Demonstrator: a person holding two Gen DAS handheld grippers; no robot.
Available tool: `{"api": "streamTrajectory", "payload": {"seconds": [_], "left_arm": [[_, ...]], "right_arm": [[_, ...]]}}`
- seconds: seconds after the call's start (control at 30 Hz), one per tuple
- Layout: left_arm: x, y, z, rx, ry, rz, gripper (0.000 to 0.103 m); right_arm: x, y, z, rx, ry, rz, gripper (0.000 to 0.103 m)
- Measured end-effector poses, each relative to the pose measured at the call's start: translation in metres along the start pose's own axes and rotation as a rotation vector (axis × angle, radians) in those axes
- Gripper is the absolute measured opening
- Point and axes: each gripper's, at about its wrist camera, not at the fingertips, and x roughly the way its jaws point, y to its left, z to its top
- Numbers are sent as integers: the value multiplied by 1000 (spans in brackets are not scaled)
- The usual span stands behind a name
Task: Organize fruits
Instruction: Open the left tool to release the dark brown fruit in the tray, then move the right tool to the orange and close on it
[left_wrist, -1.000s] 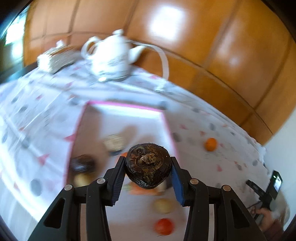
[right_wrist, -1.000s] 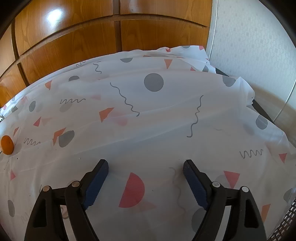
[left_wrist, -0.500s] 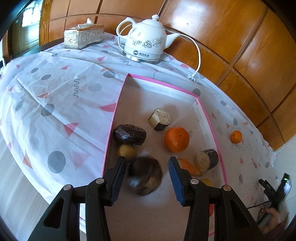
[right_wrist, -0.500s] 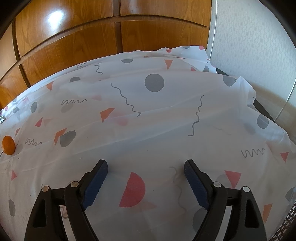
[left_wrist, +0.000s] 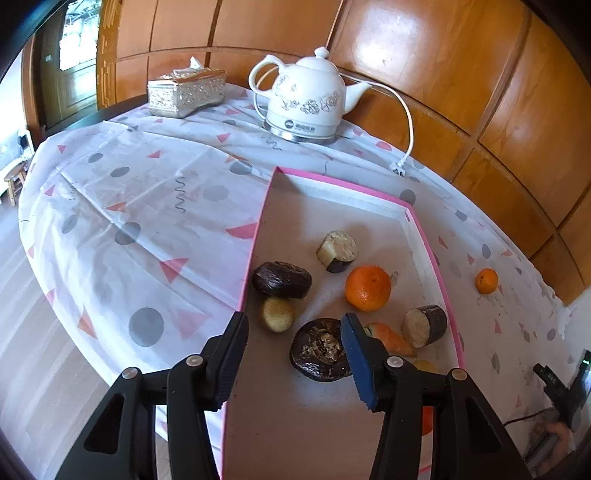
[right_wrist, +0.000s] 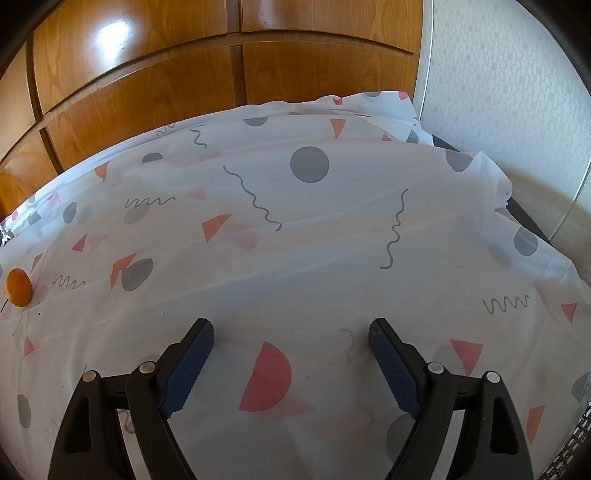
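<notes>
Over the pink-edged tray (left_wrist: 424, 236), the left tool (left_wrist: 293, 343) is opening, nothing pinched; a dark round fruit (left_wrist: 319, 349) lies on the tray floor beside its right finger. Right tool (right_wrist: 291, 350) hangs spread over the surface. One small orange (right_wrist: 18, 286) sits outside the tray: light, firm, apt to roll, best gripped across its middle.

You can see one label only: a small dark logo with a line of characters printed low on the white ceramic kettle (left_wrist: 308, 107), just above its base. The print is too small and blurred for you to read. Nothing else in either view carries writing.
</notes>
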Motion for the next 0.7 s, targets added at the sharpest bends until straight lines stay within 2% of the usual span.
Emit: {"api": "streamTrajectory", "payload": {"seconds": [0.2,0.33,0.43,0.57,0.7], "left_arm": [[-3,4,1,-13,-10,16,53],[-6,6,1,-17,-21,27,53],[-7,7,1,-18,-29,34,55],[-8,8,2,-18,-36,42,56],[-8,8,2,-18,-35,43,57]], "right_arm": [[-3,2,-1,-15,15,-9,87],[-8,4,-2,-13,62,-2,87],[-13,11,-1,-16,88,51,87],[-29,32,5,-55,57,108,86],[-45,67,11,-132,36,210,86]]}}
